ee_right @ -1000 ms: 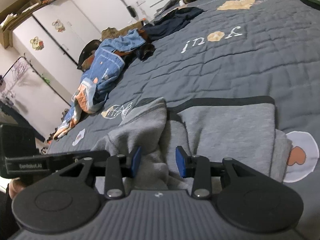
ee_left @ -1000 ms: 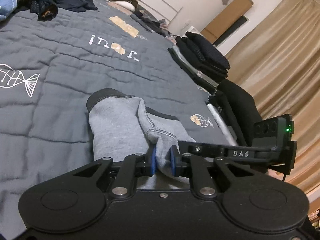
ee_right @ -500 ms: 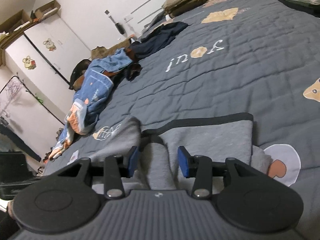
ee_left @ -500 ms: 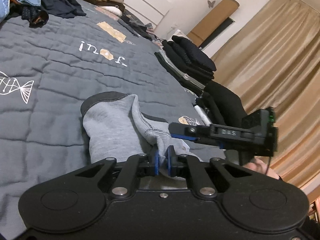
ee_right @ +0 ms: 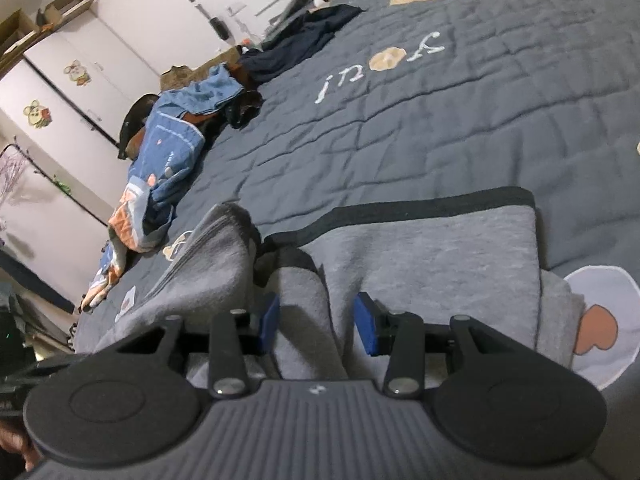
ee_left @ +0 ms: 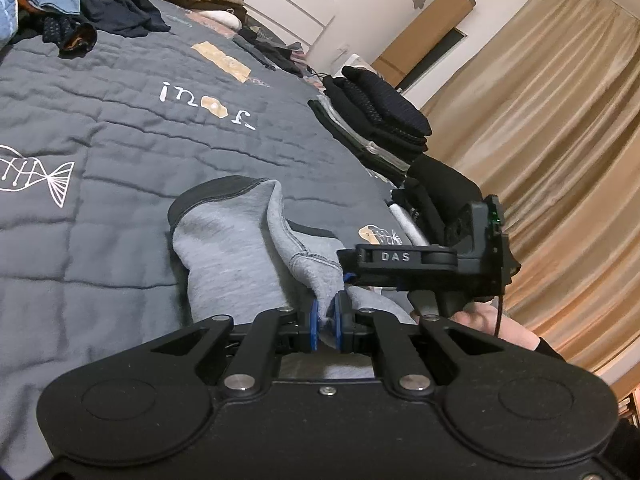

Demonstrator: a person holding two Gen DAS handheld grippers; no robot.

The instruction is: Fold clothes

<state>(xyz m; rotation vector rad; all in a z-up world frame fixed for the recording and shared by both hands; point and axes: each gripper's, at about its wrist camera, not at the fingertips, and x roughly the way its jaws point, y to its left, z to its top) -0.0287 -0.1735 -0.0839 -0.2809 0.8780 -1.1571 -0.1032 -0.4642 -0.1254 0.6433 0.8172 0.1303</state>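
A grey garment with a dark hem band (ee_left: 236,248) (ee_right: 432,248) lies partly folded on the dark quilted bed cover (ee_left: 120,136) (ee_right: 460,120). My left gripper (ee_left: 326,322) is shut on a raised seam edge of this garment at its near side. The right gripper (ee_right: 318,320) is open, its blue pads either side of a ridge of the grey cloth without pinching it. In the left wrist view the right gripper's black body (ee_left: 424,260) sits just right of the left one, held by a hand (ee_left: 492,320).
A stack of folded dark clothes (ee_left: 380,120) stands on the bed's right side. Loose denim and dark clothes (ee_right: 176,140) are heaped at the far left of the bed. Beige curtains (ee_left: 560,140) hang beyond the right edge. White cupboards (ee_right: 60,92) line the wall.
My left gripper went from open around the seam edge to shut on it. The right gripper stayed open and shifted a little over the grey cloth.
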